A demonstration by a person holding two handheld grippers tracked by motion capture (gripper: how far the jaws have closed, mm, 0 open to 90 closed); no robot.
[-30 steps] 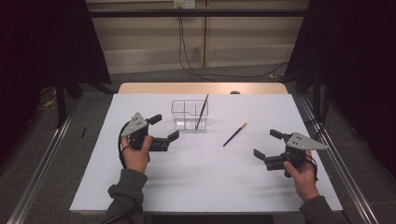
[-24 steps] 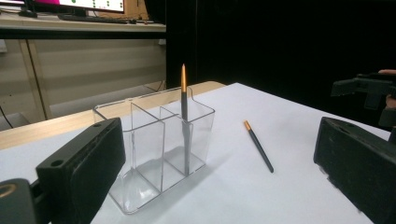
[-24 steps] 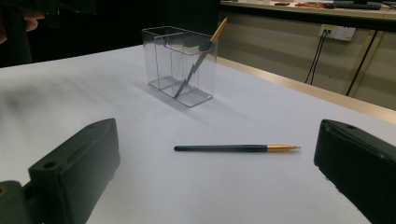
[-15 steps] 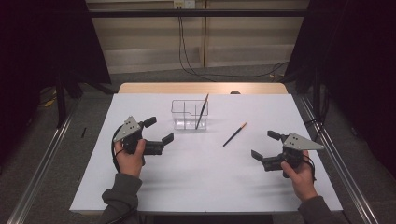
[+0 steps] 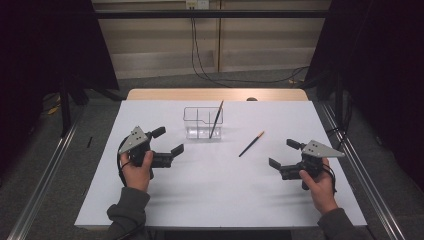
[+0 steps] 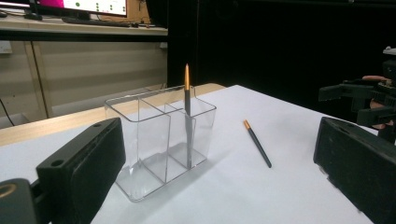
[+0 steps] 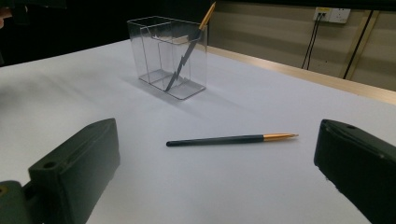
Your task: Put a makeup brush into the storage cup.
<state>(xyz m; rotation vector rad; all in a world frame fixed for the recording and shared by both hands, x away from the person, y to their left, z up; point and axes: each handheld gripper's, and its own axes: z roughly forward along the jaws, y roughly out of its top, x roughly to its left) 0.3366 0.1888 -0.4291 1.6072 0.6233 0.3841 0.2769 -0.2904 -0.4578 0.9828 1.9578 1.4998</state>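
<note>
L hand [image 5: 136, 169] grips the left gripper [image 5: 166, 146] from below, forearm and sleeve coming up from the near edge of the table [image 5: 150, 205]. Tool held low over the white top, grey plate up, jaws pointing ahead and toward the R side. Jaws spread wide, nothing between them, nothing touched. Cable loops off the tool's back by the wrist.

No brand, label or legible writing on tools, box or pens. Screen far back in left gripper view shows dots, unreadable.

Ahead of the L tool, slightly to its R: clear organizer [image 5: 203, 123], see-through plastic w/ inner dividers, standing upright on the table. One pen in box [image 5: 216, 119], dark barrel, orange tip up, leaning in the compartment on the side away from the L tool. In left gripper view the box [image 6: 159, 140] sits between the jaws' line of sight, near, not touching; the pen [image 6: 187, 114] reads almost upright there. Other compartments look empty.

Loose pen [image 5: 251, 143] lies flat on the table, between the two tools, beyond the box from the L tool. From the right gripper [image 5: 284, 153] it's just ahead, centred between the jaws in right gripper view [image 7: 231, 138], lying crosswise, orange tip toward that view's R. Apart from both jaws.

R hand [image 5: 316, 181] holds its tool from below, forearm in from the near edge, jaws pointing toward the table's middle. Jaws wide apart, empty. Box [image 7: 169, 56] farther off, ahead-L of this tool.
</note>
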